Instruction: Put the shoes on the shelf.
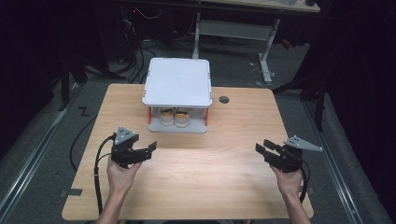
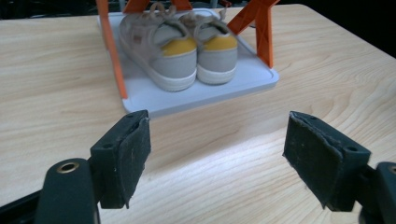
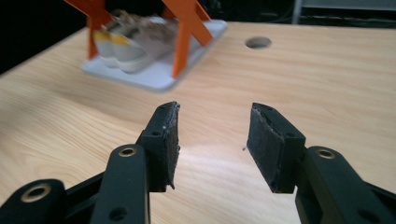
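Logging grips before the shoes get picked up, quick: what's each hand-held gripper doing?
Left hand-held gripper: open, holding nothing.
Right hand-held gripper: open, holding nothing.

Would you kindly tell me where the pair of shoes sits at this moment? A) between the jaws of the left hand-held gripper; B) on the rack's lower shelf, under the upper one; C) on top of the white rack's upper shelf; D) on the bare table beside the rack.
B: the pair of shoes stands heels outward on the lower shelf of the rack, between its orange legs and beneath the white upper shelf.
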The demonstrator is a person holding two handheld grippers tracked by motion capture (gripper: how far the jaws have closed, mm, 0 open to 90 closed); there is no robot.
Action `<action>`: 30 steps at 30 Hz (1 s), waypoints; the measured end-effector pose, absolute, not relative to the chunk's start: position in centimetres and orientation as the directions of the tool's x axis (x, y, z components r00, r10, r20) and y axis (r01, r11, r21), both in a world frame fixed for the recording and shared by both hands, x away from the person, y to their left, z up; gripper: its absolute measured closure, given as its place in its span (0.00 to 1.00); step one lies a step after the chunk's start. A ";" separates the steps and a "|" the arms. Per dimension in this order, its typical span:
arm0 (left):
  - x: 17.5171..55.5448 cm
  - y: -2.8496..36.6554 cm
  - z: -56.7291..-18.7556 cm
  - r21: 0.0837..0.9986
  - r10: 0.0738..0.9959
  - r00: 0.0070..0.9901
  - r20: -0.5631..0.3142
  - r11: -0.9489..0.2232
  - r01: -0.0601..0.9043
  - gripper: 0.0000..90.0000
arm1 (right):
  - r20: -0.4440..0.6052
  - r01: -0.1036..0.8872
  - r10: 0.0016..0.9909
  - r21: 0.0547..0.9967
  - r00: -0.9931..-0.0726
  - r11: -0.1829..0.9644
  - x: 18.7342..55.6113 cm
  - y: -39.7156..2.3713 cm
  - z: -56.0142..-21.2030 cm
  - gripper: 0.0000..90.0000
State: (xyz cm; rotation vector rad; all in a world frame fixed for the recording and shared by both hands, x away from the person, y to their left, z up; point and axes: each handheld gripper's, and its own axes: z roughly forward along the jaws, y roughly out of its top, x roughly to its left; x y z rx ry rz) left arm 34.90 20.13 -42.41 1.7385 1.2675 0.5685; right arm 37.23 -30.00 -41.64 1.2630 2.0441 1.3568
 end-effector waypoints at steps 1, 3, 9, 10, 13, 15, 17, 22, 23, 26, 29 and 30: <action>34.7 20.2 -42.8 0.853 0.922 0.370 -0.115 -0.100 0.513 0.26 | 0.145 0.472 0.845 0.871 -0.514 0.137 37.1 -30.2 -42.1 0.59; 34.6 20.3 -43.6 0.844 0.923 0.371 -0.101 -0.118 0.524 0.25 | 0.146 0.491 0.858 0.861 -0.493 0.135 36.9 -30.6 -43.1 0.58; 34.6 20.6 -45.7 0.811 0.932 0.355 -0.076 -0.149 0.565 0.25 | 0.118 0.520 0.879 0.839 -0.462 0.161 36.7 -31.3 -45.1 0.56; 34.7 20.8 -46.2 0.803 0.936 0.344 -0.077 -0.146 0.578 0.25 | 0.114 0.529 0.883 0.832 -0.456 0.166 36.8 -31.4 -45.5 0.56; 35.0 21.2 -47.7 0.779 0.949 0.306 -0.077 -0.134 0.612 0.25 | 0.090 0.547 0.900 0.818 -0.427 0.178 37.2 -31.6 -46.9 0.55; 35.3 21.5 -48.5 0.763 0.958 0.277 -0.070 -0.128 0.634 0.25 | 0.078 0.568 0.908 0.801 -0.412 0.189 37.5 -31.6 -47.7 0.54; 35.7 21.8 -49.4 0.745 0.965 0.256 -0.059 -0.128 0.654 0.25 | 0.049 0.579 0.916 0.787 -0.399 0.211 37.8 -31.4 -48.3 0.54; 36.3 21.8 -50.4 0.720 0.974 0.227 -0.013 -0.148 0.678 0.26 | 0.019 0.609 0.926 0.758 -0.378 0.233 38.5 -31.2 -49.5 0.53; 36.3 21.7 -50.4 0.720 0.974 0.225 -0.007 -0.151 0.677 0.27 | 0.022 0.616 0.926 0.752 -0.378 0.234 38.6 -31.1 -49.7 0.53; 36.1 21.5 -50.7 0.738 0.975 0.223 0.003 -0.153 0.657 0.26 | -0.006 0.621 0.925 0.740 -0.379 0.259 38.9 -30.8 -50.1 0.52; 36.0 21.4 -50.7 0.737 0.975 0.222 0.004 -0.153 0.658 0.25 | -0.018 0.618 0.923 0.738 -0.383 0.271 38.9 -30.7 -50.1 0.51; 36.0 21.4 -50.7 0.737 0.975 0.222 0.004 -0.153 0.658 0.25 | -0.018 0.618 0.923 0.738 -0.383 0.271 38.9 -30.7 -50.1 0.51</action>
